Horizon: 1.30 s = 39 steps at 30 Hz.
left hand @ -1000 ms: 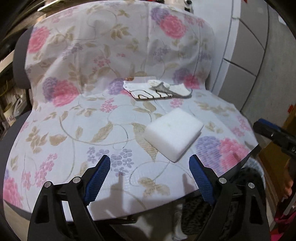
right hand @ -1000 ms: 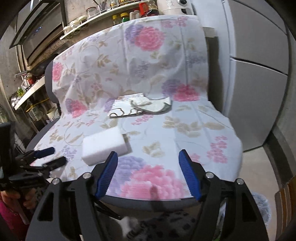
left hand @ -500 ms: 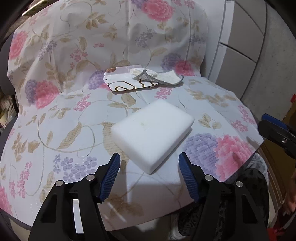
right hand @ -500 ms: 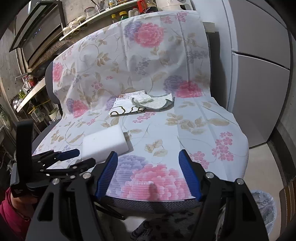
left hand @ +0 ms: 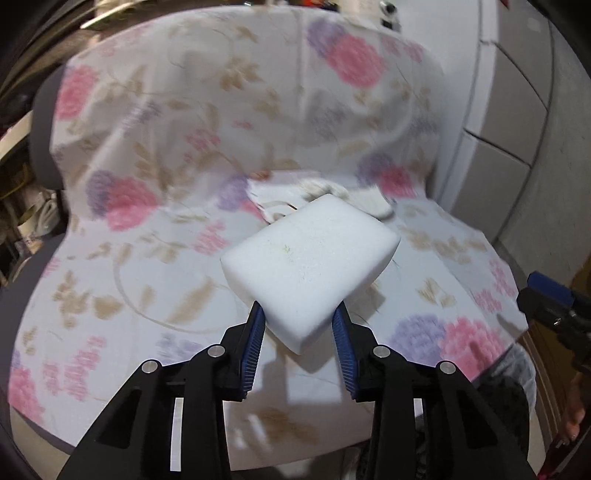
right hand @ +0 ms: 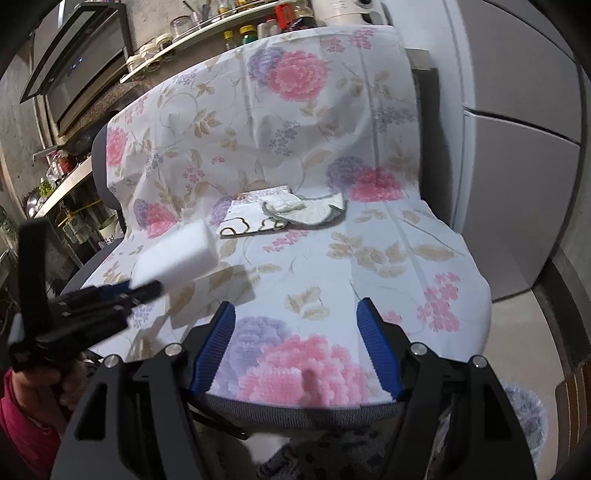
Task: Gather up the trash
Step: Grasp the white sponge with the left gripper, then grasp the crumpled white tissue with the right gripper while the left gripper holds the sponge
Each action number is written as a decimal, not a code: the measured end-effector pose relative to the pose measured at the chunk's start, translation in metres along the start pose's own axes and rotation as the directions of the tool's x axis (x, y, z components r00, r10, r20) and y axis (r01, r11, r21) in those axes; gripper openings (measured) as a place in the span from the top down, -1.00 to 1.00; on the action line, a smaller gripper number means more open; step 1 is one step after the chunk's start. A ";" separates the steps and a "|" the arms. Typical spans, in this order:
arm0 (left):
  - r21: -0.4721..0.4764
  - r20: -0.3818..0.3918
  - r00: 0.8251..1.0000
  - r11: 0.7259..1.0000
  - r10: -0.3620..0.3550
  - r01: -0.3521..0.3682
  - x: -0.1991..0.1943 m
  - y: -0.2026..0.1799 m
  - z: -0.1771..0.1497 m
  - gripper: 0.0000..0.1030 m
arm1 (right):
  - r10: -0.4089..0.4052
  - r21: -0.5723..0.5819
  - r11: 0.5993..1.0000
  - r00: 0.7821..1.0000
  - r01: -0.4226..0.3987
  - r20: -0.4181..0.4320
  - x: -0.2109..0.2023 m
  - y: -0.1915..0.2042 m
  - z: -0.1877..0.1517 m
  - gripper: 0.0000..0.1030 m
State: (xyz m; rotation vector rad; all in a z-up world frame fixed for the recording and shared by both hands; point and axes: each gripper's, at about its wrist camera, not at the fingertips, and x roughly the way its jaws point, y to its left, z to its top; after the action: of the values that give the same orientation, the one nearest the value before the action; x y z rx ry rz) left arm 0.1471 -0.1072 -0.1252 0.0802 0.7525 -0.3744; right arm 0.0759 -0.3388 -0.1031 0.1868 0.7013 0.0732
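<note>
1. Flowery cloth (right hand: 332, 155) covers a chair, seat & back. It is white w/ big pink & purple flowers.
2. Behind the chair, top left in the right view, a shelf (right hand: 236, 26) holds jars & bottles. A grey cupboard (right hand: 517, 110) stands on the right.
3. Left tongs (left hand: 298, 325) have a white sponge block (left hand: 310, 266) between the blue pads. The pads press on its near corner & the jaws are closing on it.
4. The block is up off the seat. In the right view it hangs in the air w/ its shadow on the cloth below.
5. It is tilted, far end higher. It looks soft & clean, w/ a tiny yellow mark on top.
6. Right tongs (right hand: 295, 343) are wide apart. Nothing is between the blue pads, only the front edge of the seat below.
7. More trash lies at the back of the seat, where seat meets back: a flat wrapper (right hand: 251, 218) & a round cloth pad (right hand: 314, 208) w/ a crumpled white bit on it.
8. Left view is blurry, so that pile is hard to see there.
9. A hand (right hand: 48, 384) w/ a red sleeve holds the left tongs, low left in the right view.
</note>
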 end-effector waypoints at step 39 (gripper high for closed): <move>-0.152 -0.025 0.996 0.984 0.090 -0.093 0.100 0.102 0.079 0.21 | -0.360 -0.496 0.823 0.929 0.275 -0.083 0.278 0.092 0.120 0.65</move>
State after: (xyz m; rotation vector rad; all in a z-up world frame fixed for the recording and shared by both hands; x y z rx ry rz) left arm 0.3021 -0.0584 -0.1421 -0.0267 0.7900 -0.2276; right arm 0.3651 -0.2299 -0.1721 -0.4222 0.8600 -0.0620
